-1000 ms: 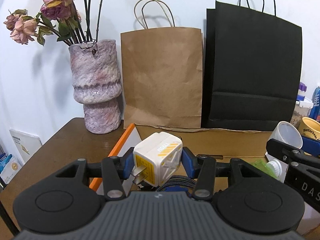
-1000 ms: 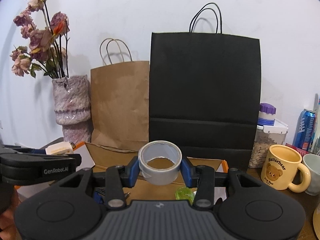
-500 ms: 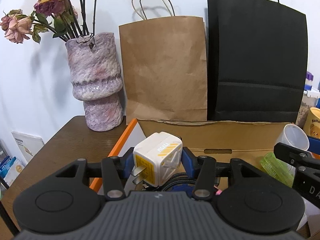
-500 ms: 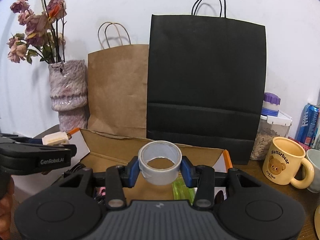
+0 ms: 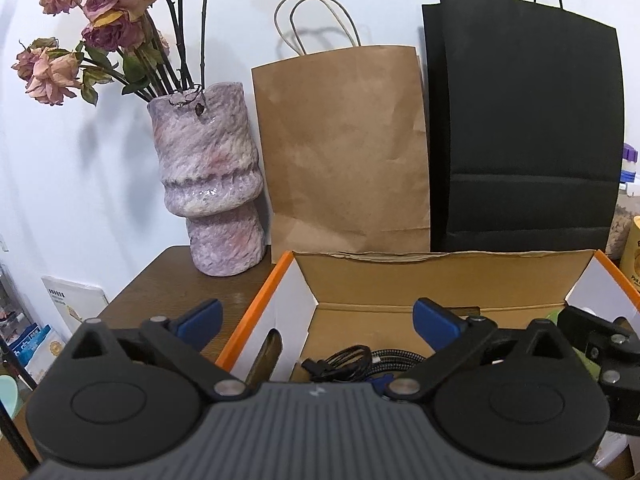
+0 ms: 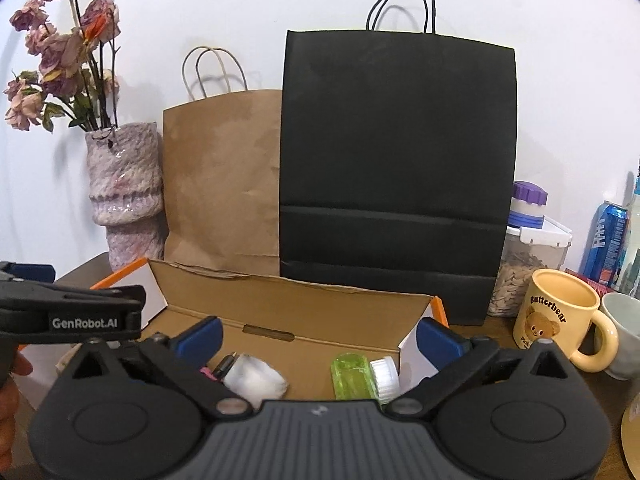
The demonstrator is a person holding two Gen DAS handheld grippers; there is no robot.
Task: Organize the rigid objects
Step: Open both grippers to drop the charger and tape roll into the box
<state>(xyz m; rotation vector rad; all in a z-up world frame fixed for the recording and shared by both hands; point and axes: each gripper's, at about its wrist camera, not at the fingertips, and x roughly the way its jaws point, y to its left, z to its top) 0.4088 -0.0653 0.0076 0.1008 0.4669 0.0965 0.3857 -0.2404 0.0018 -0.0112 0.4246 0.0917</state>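
Note:
An open cardboard box with orange edges stands on the table in front of both grippers. My left gripper is open and empty above its left part, over coiled black cables. My right gripper is open and empty above its right part. Below it in the box lie a blurred white roll of tape, a green clear bottle with a white cap and a dark pen-like item. The white plug adapter is out of sight.
A brown paper bag and a black paper bag stand behind the box. A pink vase of dried roses is at the back left. A yellow bear mug, a seed jar and a blue can stand at the right.
Both grippers have opened. The left one let go of the white plug adapter and the right one let go of the tape roll, which now lies in the box.

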